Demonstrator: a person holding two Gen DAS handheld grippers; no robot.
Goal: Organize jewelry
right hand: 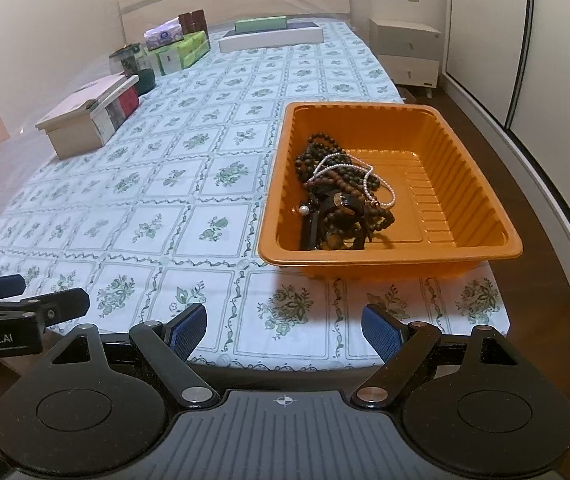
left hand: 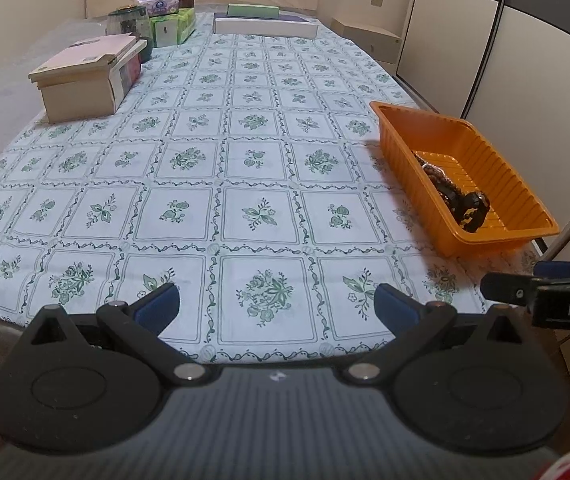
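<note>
Dim warm light, fisheye-curved edges

The left gripper (left hand: 277,300) hangs over the near edge of the worktop (left hand: 245,128), its blue-padded fingers (left hand: 159,300) spread wide with nothing but the flowered tablecloth (left hand: 213,184) between them. Near the right edge sits an orange tray (left hand: 417,152), and a dark tangle of bead necklaces (left hand: 455,196) lies along its left wall. Just past the near right corner, the black tip of the right gripper (left hand: 525,280) pokes in from the side. Along the left edge stands a beige box (left hand: 85,80), with a dark jar (left hand: 127,20) and tissue packs (left hand: 173,20) behind it. At the far edge lie a white box (left hand: 265,27) and a green box (left hand: 253,10).
</note>
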